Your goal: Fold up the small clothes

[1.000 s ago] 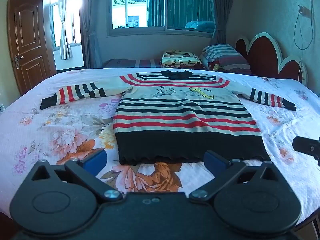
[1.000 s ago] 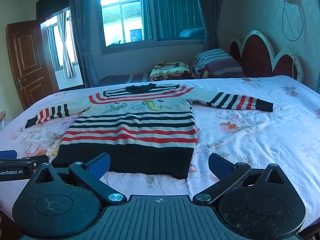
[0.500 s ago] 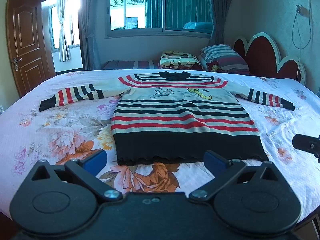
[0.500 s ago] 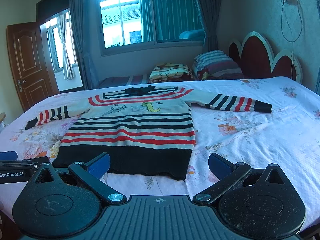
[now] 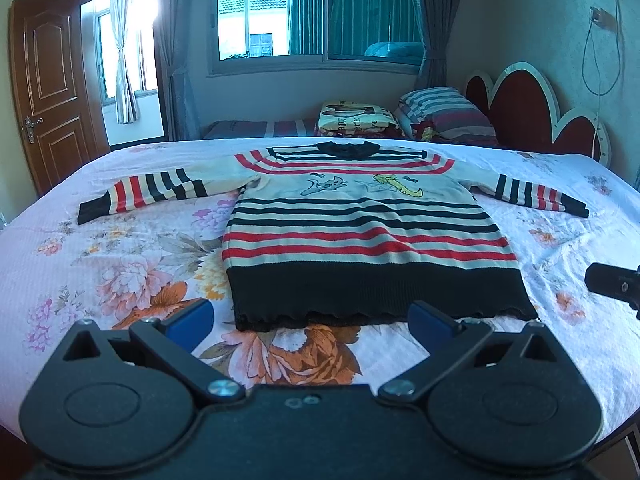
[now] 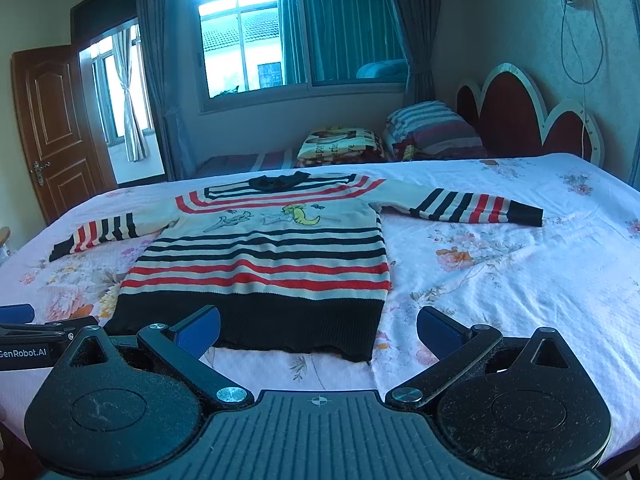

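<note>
The small cream knit sweater with red and black stripes (image 5: 368, 236) lies flat on the floral pink bedsheet (image 5: 120, 280), sleeves spread. Left gripper (image 5: 310, 318) and right gripper (image 6: 318, 326) hover wide apart, empty, near its black hem (image 6: 256, 324); pinching too deep could snag the sheet and skew the fold

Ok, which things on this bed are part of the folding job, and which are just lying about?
Job: striped sweater, spread flat, both sleeves out; left claw and right claw, both open, empty.

Lying about: striped pillow, folded printed blanket, headboard, floral bedsheet.
</note>
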A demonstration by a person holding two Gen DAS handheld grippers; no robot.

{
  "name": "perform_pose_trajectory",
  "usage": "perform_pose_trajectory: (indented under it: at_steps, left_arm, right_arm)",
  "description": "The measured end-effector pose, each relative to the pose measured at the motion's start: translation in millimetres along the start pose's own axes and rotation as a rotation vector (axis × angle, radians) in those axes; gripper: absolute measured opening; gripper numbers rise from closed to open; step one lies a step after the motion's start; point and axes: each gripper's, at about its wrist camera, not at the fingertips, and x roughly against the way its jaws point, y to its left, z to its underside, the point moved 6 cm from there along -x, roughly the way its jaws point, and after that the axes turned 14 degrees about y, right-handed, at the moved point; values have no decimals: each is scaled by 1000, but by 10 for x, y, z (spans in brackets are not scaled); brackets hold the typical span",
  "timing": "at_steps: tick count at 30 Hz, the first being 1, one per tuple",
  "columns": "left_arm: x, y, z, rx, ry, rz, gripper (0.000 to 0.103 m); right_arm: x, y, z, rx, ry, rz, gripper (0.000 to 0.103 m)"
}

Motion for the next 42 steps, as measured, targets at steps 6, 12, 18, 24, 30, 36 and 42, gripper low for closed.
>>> perform_pose_trajectory:
  at_steps: [6,12,18,24,30,36,42]
  left_arm:
    - [1,-7,4,0,-1,-2,102]
    - [-4,1,8,-3,-3,-5,102]
    - [-5,-4,11,-2,-3,-5,102]
    - [-8,7,19,-2,-2,-2,102]
    - [-14,23,20,1,-1,0,102]
    - [-19,29,25,5,-1,-3,102]
    - [-23,39,35,6,1,-3,102]
  right_arm:
    - [-13,12,20,3,-2,-2,103]
    - [-16,27,10,3,-4,-1,103]
    - [-15,34,5,3,-4,0,103]
    - [-14,40,-1,4,-4,1,103]
    - [-14,46,-5,6,-4,1,103]
    - [-19,51,-18,5,-2,3,103]
    - [-38,79,-13,8,-4,2,103]
